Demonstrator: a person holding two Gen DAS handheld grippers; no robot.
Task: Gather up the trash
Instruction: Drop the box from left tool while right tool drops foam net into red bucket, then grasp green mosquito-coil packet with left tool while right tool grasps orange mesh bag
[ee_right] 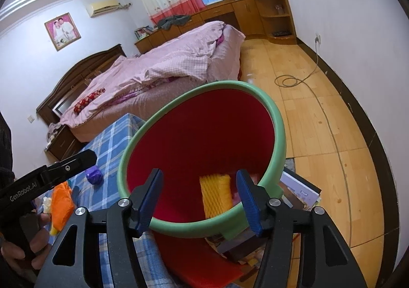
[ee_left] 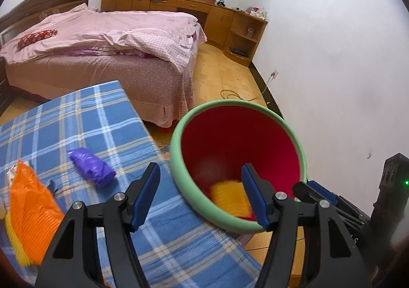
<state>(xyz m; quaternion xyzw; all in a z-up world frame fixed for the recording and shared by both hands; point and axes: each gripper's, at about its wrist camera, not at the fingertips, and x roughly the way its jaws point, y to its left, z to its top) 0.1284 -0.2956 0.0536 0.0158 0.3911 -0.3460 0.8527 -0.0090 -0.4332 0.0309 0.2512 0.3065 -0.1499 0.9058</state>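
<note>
Both grippers, left [ee_left: 200, 180] and right [ee_right: 199, 186], stand open and empty over the red bin's green rim [ee_right: 278, 132]. Yellow foam net [ee_right: 216, 193] lies inside. Purple wad [ee_left: 90, 166] and orange bag [ee_left: 30, 208] rest on the checked tabletop [ee_left: 102, 122], clear of its edge.

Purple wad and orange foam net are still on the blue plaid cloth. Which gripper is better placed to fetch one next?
Probably left: the left gripper is open at the cloth's edge, with the purple wad just ahead. The right gripper, also open, faces into the bin.
</note>
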